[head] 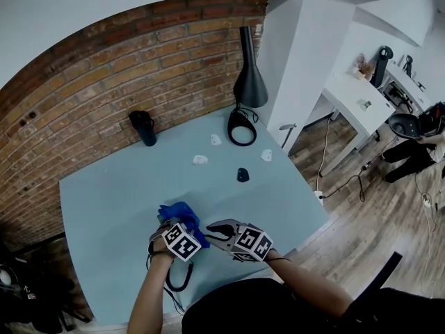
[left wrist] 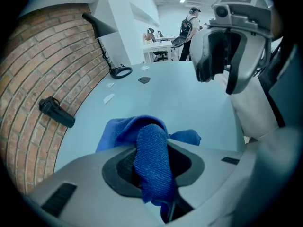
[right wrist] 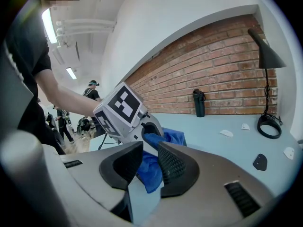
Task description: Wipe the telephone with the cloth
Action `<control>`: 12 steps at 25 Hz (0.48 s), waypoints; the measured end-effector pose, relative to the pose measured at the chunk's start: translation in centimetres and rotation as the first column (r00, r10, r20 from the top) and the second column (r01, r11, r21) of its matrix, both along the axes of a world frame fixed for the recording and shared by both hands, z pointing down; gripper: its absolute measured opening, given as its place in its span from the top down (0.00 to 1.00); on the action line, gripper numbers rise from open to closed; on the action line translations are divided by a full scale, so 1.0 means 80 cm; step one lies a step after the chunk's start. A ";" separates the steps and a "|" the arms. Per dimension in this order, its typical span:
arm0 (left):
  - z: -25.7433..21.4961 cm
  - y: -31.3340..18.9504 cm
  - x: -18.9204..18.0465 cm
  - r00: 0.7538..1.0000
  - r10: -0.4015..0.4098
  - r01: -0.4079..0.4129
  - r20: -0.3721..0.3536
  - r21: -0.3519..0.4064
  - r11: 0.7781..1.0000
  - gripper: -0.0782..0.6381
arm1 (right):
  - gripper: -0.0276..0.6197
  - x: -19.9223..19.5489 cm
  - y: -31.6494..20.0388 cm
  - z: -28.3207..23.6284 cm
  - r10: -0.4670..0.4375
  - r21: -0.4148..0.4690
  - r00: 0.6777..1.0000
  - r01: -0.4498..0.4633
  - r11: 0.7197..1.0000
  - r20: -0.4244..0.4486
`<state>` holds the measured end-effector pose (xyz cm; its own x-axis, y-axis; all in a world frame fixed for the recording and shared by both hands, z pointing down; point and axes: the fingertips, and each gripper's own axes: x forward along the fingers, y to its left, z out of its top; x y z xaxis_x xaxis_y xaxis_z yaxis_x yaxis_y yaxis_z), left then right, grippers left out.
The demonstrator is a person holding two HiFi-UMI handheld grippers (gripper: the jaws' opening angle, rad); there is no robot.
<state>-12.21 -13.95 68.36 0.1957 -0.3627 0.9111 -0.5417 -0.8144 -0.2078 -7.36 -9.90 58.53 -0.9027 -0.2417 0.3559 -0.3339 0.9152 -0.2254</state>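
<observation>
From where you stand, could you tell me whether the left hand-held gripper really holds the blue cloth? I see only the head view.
Observer: Yes; the left gripper view shows the left hand-held gripper with its jaws shut on a fold of the blue cloth.
Operator: Is the right one gripping it too?
Observer: No; the right gripper view shows the right hand-held gripper with its jaws apart, the cloth hanging in line with their gap.

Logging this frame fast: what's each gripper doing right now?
Left gripper: closed on the cloth.
Right gripper: open, cloth end between its fingers, not clamped.
</observation>
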 end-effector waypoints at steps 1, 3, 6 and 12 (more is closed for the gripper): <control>0.001 0.001 0.000 1.000 0.004 -0.004 0.004 0.003 1.000 0.70 | 0.78 0.000 0.000 0.001 0.003 0.000 1.000 -0.003 1.000 -0.001; 0.002 0.002 -0.002 1.000 0.004 -0.004 0.009 0.005 1.000 0.70 | 0.79 -0.001 -0.001 0.003 0.005 -0.004 1.000 -0.005 1.000 -0.005; 0.004 0.009 -0.004 1.000 -0.014 0.014 0.002 -0.017 1.000 0.70 | 0.78 -0.003 0.001 0.005 -0.009 -0.008 1.000 0.009 1.000 -0.014; 0.021 0.038 0.015 1.000 0.007 -0.007 0.007 -0.025 1.000 0.70 | 0.78 0.004 0.005 0.005 0.003 -0.001 1.000 -0.003 1.000 -0.002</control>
<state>-11.02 -10.95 70.01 0.1917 -0.3388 0.9211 -0.5343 -0.8233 -0.1917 -7.02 -9.54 58.91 -0.9011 -0.2445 0.3582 -0.3375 0.9140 -0.2253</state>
